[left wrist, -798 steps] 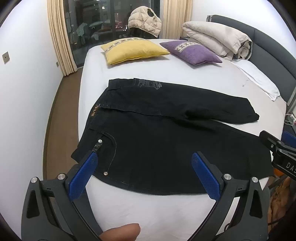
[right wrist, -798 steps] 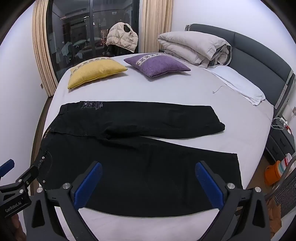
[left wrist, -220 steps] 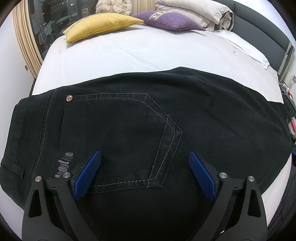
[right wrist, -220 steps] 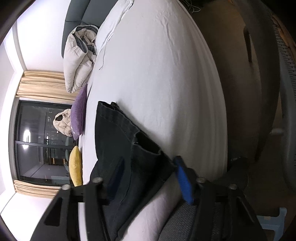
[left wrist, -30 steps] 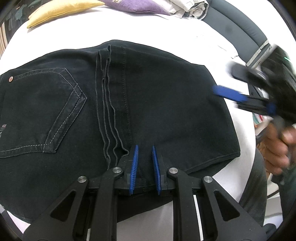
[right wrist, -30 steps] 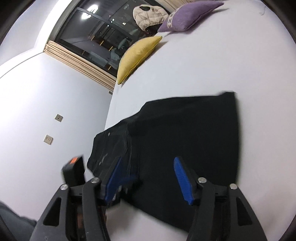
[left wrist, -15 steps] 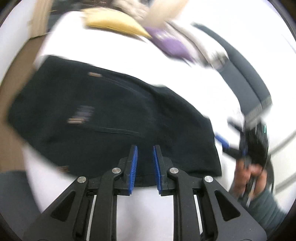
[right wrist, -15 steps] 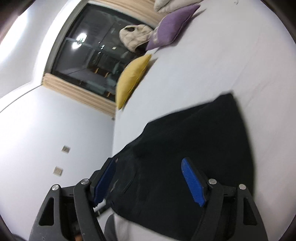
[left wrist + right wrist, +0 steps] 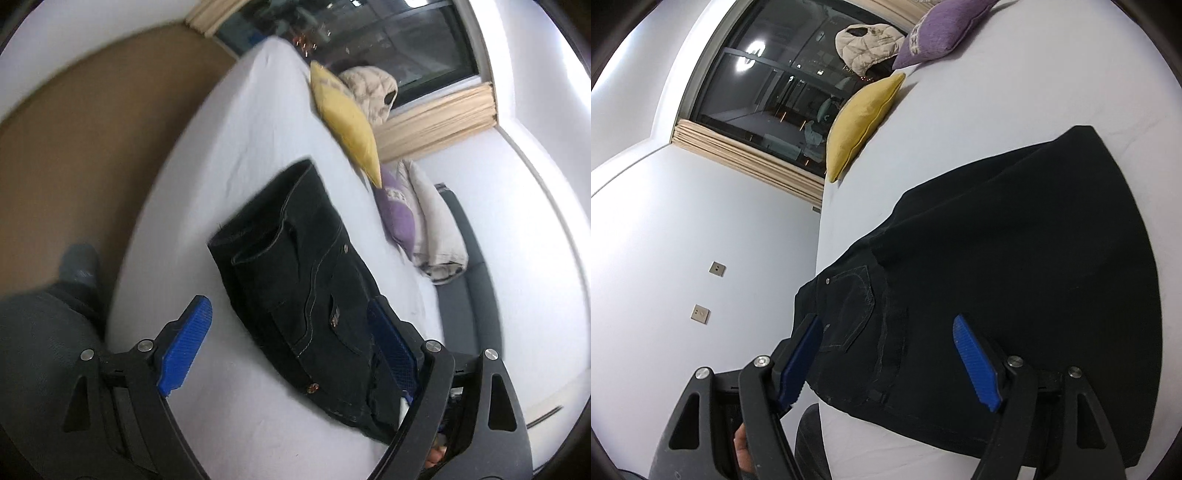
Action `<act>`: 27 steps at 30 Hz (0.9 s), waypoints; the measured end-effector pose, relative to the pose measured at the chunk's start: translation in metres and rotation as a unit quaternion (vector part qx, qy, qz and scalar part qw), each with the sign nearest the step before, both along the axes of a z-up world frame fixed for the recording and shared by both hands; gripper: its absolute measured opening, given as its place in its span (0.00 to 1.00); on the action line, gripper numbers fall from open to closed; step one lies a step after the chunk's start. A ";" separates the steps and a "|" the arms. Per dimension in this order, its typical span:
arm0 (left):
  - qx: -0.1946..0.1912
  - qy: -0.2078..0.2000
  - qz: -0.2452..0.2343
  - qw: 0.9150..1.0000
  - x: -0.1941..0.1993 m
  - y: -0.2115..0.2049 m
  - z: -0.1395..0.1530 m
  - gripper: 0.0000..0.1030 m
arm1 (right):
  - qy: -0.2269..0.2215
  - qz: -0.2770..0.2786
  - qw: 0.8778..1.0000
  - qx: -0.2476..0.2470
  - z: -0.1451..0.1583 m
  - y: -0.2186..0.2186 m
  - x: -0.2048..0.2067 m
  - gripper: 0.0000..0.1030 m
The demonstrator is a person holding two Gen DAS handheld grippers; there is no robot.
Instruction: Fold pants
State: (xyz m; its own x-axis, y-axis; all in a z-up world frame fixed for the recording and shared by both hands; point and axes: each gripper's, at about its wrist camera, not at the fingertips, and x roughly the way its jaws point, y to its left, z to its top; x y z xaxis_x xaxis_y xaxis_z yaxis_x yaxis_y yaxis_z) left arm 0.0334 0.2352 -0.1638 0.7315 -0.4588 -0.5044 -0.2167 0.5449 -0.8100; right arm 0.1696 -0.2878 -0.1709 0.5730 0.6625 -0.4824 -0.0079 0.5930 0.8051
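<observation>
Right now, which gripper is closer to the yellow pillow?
Neither clearly. The left gripper and right gripper both hover open over the pants, far from the yellow pillow.

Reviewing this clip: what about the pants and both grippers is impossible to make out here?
- Left wrist view: the pants' near end is hidden behind the left gripper's right finger.
- Right wrist view: the pants' lower right part is cut off by the lens edge.
- Both views: layers underneath the fold are hidden.

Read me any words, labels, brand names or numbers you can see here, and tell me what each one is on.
No text can be read in either view.
The purple pillow bears a white band of pattern, too small to read.
The black pants show only stitching and rivets, no legible label.
</observation>
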 end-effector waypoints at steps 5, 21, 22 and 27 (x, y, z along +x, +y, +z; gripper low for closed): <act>-0.064 0.014 0.013 0.998 0.016 0.014 -0.034 0.82 | -0.004 0.009 1.000 -0.005 0.002 0.010 -0.003 0.74; -0.140 0.004 0.038 0.989 0.047 0.028 -0.071 0.18 | 0.004 0.024 1.000 -0.007 -0.004 0.023 0.002 0.69; -0.143 0.004 0.039 0.989 0.048 0.028 -0.071 0.17 | 0.004 0.024 1.000 -0.007 -0.004 0.024 0.003 0.69; -0.152 0.001 0.039 0.988 0.045 0.029 -0.072 0.13 | 0.002 0.026 1.000 -0.008 -0.003 0.025 0.006 0.69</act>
State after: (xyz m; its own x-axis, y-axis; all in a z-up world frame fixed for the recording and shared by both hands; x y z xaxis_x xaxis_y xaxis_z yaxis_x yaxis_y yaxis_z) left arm 0.0787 0.2644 -0.2356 0.7699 -0.5308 -0.3541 -0.2506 0.2588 -0.9328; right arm 0.1756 -0.2632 -0.1743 0.5367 0.6836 -0.4946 -0.0356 0.6040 0.7962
